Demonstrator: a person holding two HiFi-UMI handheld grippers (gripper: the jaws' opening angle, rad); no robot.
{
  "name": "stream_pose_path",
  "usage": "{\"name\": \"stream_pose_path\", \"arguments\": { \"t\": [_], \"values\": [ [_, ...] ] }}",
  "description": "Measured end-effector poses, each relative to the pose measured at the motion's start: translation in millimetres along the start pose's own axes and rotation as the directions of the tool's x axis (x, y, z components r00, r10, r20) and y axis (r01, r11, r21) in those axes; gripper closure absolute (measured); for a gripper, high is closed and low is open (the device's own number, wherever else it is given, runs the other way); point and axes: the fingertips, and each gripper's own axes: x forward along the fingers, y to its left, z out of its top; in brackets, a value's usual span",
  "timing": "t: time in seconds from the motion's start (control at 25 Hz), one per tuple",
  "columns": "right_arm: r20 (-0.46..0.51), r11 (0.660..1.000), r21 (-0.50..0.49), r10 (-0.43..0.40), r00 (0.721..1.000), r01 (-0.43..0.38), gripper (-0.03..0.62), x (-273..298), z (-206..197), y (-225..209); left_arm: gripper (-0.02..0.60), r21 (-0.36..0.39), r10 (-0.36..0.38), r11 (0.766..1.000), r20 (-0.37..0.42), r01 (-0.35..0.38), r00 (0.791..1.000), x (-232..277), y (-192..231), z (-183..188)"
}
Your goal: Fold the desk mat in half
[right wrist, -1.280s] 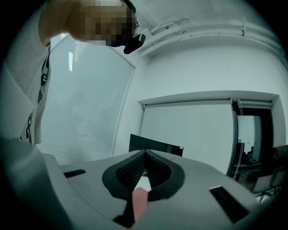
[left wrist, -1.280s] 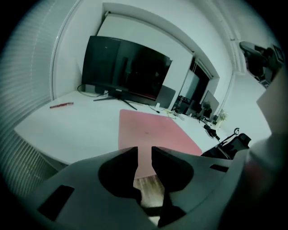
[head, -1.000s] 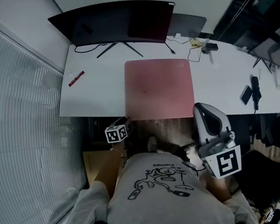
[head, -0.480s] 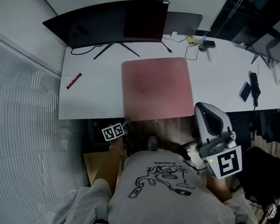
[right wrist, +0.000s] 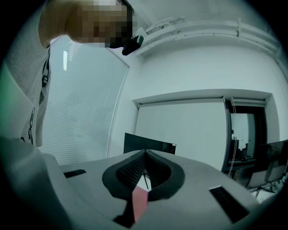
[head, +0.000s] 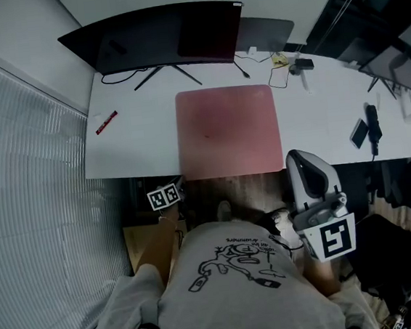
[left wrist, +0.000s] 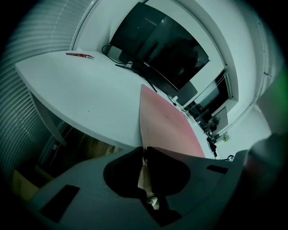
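Desk mat (head: 228, 132): pink, flat and unfolded on the white table (head: 134, 142). Its near edge runs along the table's near edge, and the rest stretches away ahead of both claws. Left claw (left wrist: 144, 149) is on the mat's near-left corner. Its jaws have just been closing, and that corner is between them, pinched. Right claw (right wrist: 145, 156) is at the near-right corner, jaws together at the tip with a pink sliver in the gap. I think that's the corner clamped, but the view there is poor. Fold not started.

Step in hand, my call: secure both near corners, then lift. To do it well I'd:
- check each pinch bites past the very edge
- raise both claws together and level
- carry the near edge straight ahead onto the far edge
- keep the corners square so the halves line up
- stay low so the mat doesn't slide toward the monitor (head: 155, 35) beyond the claws

Writing: none readable. The red pen-like item (head: 106, 122), ahead and left of the left claw, has print too small to read. The shirt (head: 234, 263) lettering is illegible. The cubes (head: 165, 196) carry only black square markers.
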Motion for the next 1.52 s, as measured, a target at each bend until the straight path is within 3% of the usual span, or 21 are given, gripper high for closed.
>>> {"name": "stream_pose_path", "arguments": {
  "t": [0.24, 0.36, 0.52, 0.64, 0.76, 1.16, 1.32, 1.52],
  "values": [
    [0.000, 1.000, -0.011, 0.025, 1.000, -0.025, 0.585, 1, -3, 0, 0.548, 0.038, -0.014, 0.999, 0.016, 0.014, 1.000, -3, -7, 4],
    [-0.014, 0.998, -0.033, 0.055, 0.998, -0.056, 0.585, 0, -8, 3, 0.548, 0.021, -0.029, 0.999, 0.011, 0.029, 1.000, 0, -8, 4],
    [0.003, 0.999, -0.013, 0.048, 0.999, -0.048, 0.585, 2, -3, 4, 0.460, -0.001, -0.041, 0.999, -0.014, 0.041, 0.999, 6, -4, -2],
    [0.005, 1.000, 0.004, 0.014, 1.000, -0.014, 0.585, 3, -2, 2, 0.503, -0.014, -0.031, 0.999, 0.003, 0.031, 1.000, 5, 1, -2],
    [0.005, 0.999, -0.010, 0.044, 0.999, -0.044, 0.585, 3, -4, 5, 0.540, -0.006, -0.027, 1.000, 0.010, 0.027, 1.000, 2, 1, 0],
    [0.005, 1.000, 0.016, 0.011, 1.000, -0.011, 0.585, 2, -2, 3, 0.549, 0.056, -0.048, 0.997, 0.042, 0.045, 0.998, -5, -19, 4],
    [0.015, 0.998, -0.011, 0.062, 0.998, -0.062, 0.585, -2, -5, 9, 0.549, 0.097, -0.059, 0.994, 0.052, 0.054, 0.997, -7, -31, 9],
    [-0.001, 0.998, -0.026, 0.051, 0.999, -0.051, 0.585, -6, -10, 7, 0.549, 0.153, -0.078, 0.986, 0.041, 0.070, 0.996, -4, -45, 10]
  ]
}}
